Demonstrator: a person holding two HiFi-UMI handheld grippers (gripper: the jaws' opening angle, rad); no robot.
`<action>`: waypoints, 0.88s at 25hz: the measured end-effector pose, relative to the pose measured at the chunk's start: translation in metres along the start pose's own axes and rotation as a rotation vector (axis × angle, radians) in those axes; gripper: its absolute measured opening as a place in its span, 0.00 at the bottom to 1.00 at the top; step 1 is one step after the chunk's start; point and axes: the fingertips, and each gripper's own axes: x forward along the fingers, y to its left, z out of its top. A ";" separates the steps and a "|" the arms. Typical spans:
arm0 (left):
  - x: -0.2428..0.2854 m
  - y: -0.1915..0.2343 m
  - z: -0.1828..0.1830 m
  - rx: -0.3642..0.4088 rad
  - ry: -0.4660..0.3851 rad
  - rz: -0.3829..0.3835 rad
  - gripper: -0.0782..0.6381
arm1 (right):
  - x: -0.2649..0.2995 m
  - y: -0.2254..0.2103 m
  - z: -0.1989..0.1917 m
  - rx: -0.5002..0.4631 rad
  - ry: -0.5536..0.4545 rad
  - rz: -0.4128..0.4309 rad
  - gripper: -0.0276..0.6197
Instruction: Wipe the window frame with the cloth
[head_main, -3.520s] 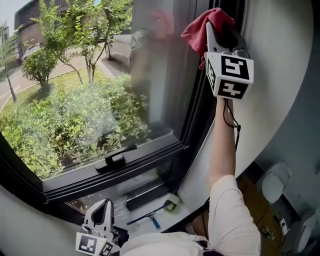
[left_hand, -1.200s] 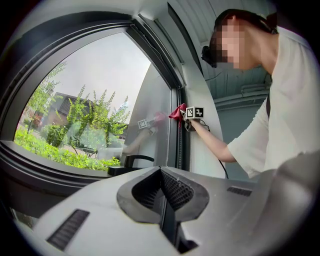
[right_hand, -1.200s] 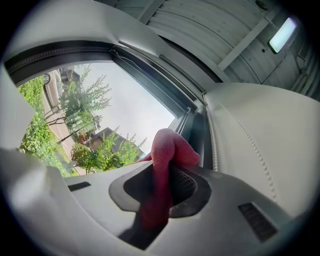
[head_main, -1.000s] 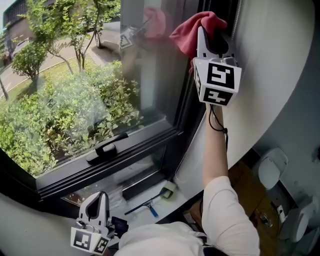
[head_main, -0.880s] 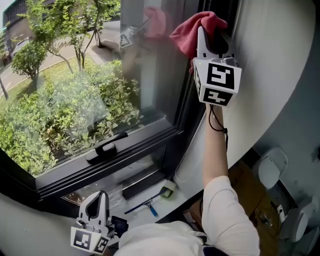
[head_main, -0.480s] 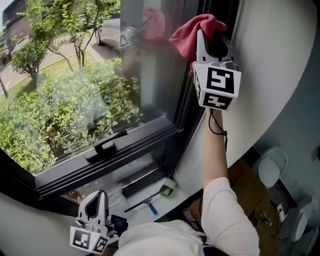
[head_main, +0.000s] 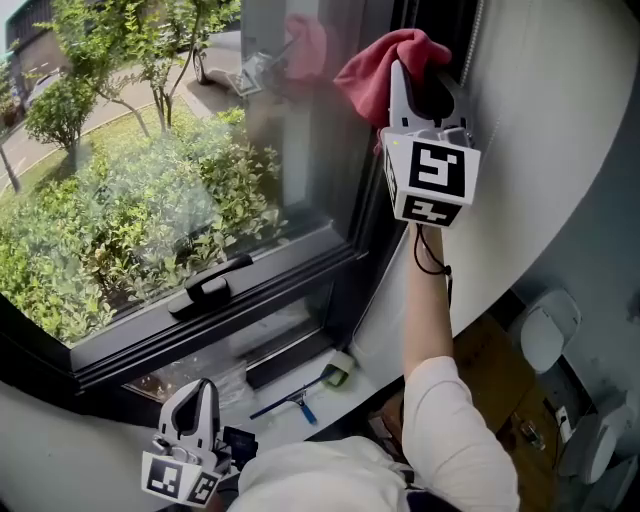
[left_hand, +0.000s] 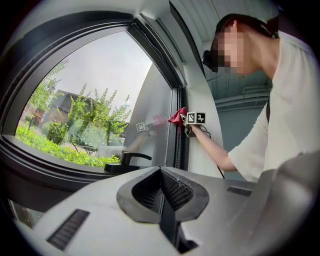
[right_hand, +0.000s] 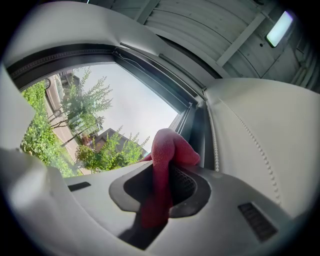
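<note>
The right gripper (head_main: 420, 72) has only a fold of the red cloth (head_main: 372, 68) pinched between its jaws. To my eye that is the weak point: if the bunch drags hard on the window frame (head_main: 378, 205), it could work loose and drop, or the hard jaw tips could scrape the dark frame or knock the glass beside it. The jaws stand narrow, clamped on the cloth, which runs down between them and puffs out past the tips in a rounded wad (right_hand: 169, 149). The wad sits high on the upright frame member, seemingly against it, between the pane and the pale wall, with the arm stretched well up. A beaded cord (right_hand: 250, 135) hangs near the frame and might snag. Lower down the left gripper (head_main: 196, 425) hangs idle by the sill, jaws together on nothing (left_hand: 161, 197), well apart from the work. A black handle (head_main: 210, 285) sits on the sash, and a small squeegee (head_main: 290, 407) lies on the sill below.
</note>
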 end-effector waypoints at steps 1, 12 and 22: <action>0.000 0.000 0.000 0.000 0.001 0.001 0.12 | -0.001 0.001 -0.001 0.002 0.000 0.002 0.17; 0.003 -0.002 0.006 0.008 -0.002 0.009 0.12 | -0.009 0.006 -0.010 0.016 0.005 0.017 0.17; 0.005 -0.001 0.005 -0.004 -0.016 0.016 0.12 | -0.015 0.011 -0.018 -0.013 0.010 0.011 0.17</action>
